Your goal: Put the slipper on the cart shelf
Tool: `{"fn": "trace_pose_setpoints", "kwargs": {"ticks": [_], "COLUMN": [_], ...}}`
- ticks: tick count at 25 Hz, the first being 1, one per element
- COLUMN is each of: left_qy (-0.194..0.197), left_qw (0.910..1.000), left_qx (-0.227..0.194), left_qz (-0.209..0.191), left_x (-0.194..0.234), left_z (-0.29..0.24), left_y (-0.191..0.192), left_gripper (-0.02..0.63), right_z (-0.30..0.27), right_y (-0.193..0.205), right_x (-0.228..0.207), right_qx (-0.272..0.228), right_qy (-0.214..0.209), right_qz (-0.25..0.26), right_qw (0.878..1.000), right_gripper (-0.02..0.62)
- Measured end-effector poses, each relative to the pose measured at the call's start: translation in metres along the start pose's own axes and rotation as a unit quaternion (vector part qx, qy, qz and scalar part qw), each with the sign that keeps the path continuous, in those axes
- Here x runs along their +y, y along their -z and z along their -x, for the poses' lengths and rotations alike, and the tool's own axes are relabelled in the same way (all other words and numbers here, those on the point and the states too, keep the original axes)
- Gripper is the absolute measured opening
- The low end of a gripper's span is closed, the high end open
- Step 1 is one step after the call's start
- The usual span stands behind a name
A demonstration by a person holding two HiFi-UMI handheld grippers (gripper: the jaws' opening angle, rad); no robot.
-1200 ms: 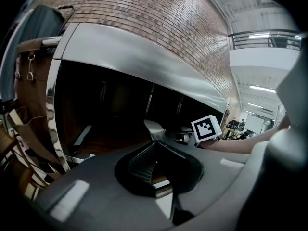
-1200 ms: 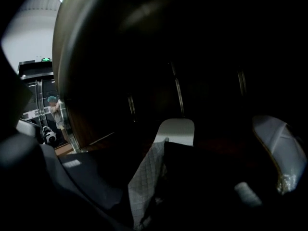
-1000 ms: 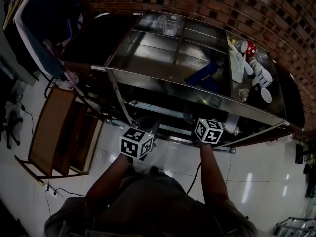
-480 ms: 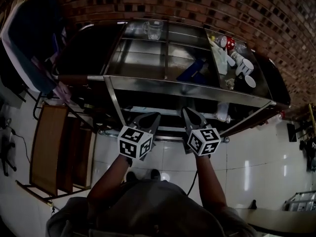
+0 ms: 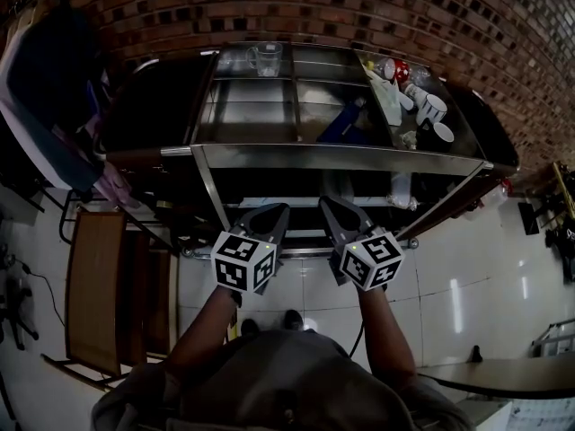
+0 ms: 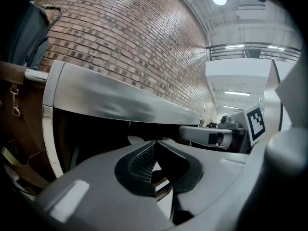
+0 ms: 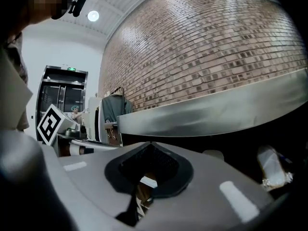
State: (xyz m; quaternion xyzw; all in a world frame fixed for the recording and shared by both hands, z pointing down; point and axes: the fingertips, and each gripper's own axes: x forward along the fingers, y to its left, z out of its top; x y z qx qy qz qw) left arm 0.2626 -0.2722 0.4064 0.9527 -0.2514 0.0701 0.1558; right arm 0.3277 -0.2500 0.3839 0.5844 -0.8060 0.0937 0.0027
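One blue slipper (image 5: pixel 345 125) lies on steel cart (image 5: pixel 269 153) shelf.

The left compartments of the cart (image 5: pixel 341 157) lie open; a glass jug (image 5: pixel 265 58) stands far, a slipper (image 5: pixel 346 124) mid-right, and cups (image 5: pixel 422 106) crowd the right end.

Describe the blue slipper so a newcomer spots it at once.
Find the steel cart against the brick wall. On its top level, right of the centre divider, lies the blue slipper. It is the only blue thing there; the mugs beside it are white.
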Motion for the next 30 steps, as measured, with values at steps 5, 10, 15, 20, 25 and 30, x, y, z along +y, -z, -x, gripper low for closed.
{"fn": "trace_pose_setpoints", "kwargs": {"ticks": [5, 10, 15, 20, 25, 30], "left_qy": [-0.002, -0.011, -0.016, -0.017, -0.017, -0.020], "left_qw": [1.0000, 0.9999, 0.9999, 0.9999, 0.9998, 0.9998], "left_qx": [-0.001, -0.004, -0.002, 0.000, 0.004, 0.006], "left_qz": [-0.003, -0.002, 0.001, -0.001, -0.001, 0.000], "left_x": [0.002, 0.005, 0.005, 0.003, 0.001, 0.001], "left_z": [0.009, 0.019, 0.022, 0.022, 0.023, 0.023], "left_y": [-0.001, -0.002, -0.001, 0.002, 0.005, 0.006], "left_gripper": [0.008, 0.008, 0.008, 0.008, 0.008, 0.008], "right_z": [-0.001, -0.001, 0.003, 0.005, 0.006, 0.006], "right_y": [-0.001, -0.003, -0.003, 0.001, 0.002, 0.001], "right_x": [0.009, 0.017, 0.019, 0.021, 0.023, 0.024], "right_qx": [-0.002, -0.003, -0.002, -0.002, -0.001, -0.002], "right_qy": [-0.004, -0.012, -0.018, -0.024, -0.029, -0.035], "right_qz": [0.001, 0.000, -0.004, -0.008, -0.012, -0.013], "right_qw": [1.000, 1.000, 1.000, 1.000, 1.000, 0.999], "right_gripper": [0.000, 0.000, 0.000, 0.000, 0.000, 0.000]}}
